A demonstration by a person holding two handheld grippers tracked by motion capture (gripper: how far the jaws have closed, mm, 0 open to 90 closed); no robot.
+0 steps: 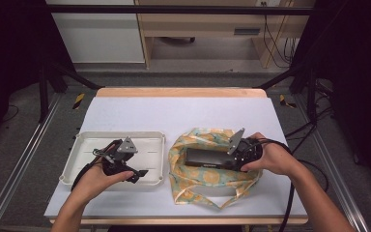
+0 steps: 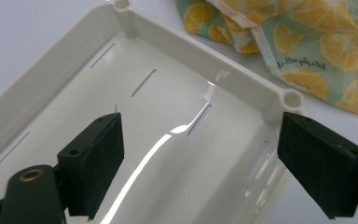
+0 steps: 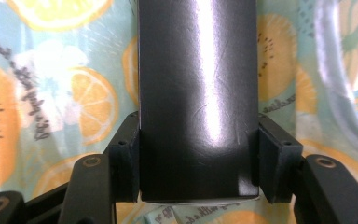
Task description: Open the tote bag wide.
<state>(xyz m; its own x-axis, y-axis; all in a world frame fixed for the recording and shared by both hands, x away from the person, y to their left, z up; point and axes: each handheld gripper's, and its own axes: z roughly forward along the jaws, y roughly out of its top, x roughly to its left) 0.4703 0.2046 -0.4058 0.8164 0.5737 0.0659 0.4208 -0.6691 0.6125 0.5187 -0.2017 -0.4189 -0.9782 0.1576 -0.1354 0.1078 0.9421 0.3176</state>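
Note:
A long glossy black box (image 1: 207, 158) lies on a crumpled lemon-print cloth bag (image 1: 198, 181) at the table's right-centre. My right gripper (image 1: 232, 162) comes in from the right and holds the box's near end. In the right gripper view its two pads press on both sides of the box (image 3: 198, 93), with the printed cloth (image 3: 51, 93) underneath. My left gripper (image 1: 142, 174) hovers over the near right part of a white plastic tray (image 1: 121, 135). Its jaws (image 2: 200, 154) stand wide apart above the tray's slotted floor with nothing between them.
The tray's rim (image 2: 242, 79) lies close beside the cloth bag (image 2: 307, 42). A white mat (image 1: 174, 113) covers the table, with a wooden edge at the back. Metal rails run along both sides, and cables trail at the right.

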